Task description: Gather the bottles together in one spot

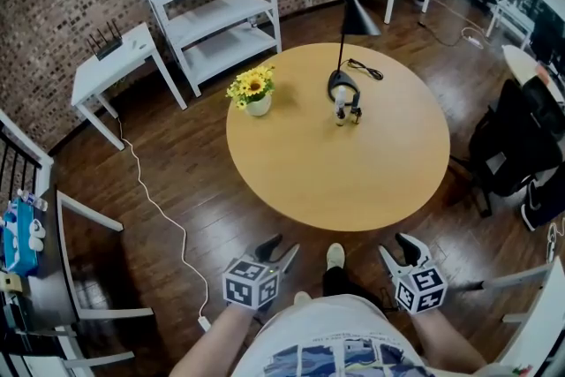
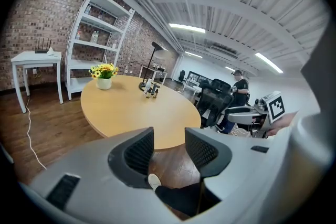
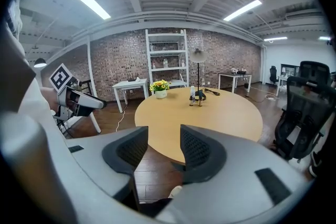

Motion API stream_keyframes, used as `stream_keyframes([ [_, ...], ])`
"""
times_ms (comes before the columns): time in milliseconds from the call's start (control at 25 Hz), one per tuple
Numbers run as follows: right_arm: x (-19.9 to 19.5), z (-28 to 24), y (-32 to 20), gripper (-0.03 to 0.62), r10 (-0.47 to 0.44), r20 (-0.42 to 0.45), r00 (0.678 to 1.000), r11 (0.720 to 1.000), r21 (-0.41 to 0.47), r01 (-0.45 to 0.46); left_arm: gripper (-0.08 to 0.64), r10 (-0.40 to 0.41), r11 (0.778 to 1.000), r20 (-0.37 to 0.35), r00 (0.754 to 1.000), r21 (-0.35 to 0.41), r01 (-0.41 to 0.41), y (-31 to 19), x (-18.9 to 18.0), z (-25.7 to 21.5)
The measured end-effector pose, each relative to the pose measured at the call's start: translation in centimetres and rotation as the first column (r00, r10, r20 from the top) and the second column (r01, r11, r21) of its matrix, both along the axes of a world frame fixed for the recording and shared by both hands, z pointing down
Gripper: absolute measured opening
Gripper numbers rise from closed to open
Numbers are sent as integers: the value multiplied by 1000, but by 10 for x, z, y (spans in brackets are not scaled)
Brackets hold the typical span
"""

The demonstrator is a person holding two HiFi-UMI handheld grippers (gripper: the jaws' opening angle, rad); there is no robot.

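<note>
Jaws of the left gripper point(image 1: 279, 248) and the right gripper point(image 1: 392, 245) stand apart, nothing between them, short of the round counter's point(image 1: 335, 190) near edge. Far ahead of both, the bottles point(image 1: 347, 112) stand clustered close against a lamp point(image 1: 342, 82) base, with a flower pot point(image 1: 257, 104) off to their left.

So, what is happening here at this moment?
A person stands back from the round table with the left tongs and the right tongs held low, both open and empty. The small bottles stand close together beside the lamp base, and nothing touches them. A flower pot stands apart from them.
</note>
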State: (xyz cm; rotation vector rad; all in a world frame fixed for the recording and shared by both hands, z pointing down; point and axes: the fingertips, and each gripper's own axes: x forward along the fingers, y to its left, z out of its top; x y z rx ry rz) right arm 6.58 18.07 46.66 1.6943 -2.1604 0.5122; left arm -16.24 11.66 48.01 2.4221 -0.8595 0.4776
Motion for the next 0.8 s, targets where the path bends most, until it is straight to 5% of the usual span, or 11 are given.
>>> stream_keyframes([
  [800, -8, 14, 0, 218, -8, -18, 1000, 1000, -23, 7, 172, 10, 1000, 7, 1000, -14, -10, 4, -7, 10],
])
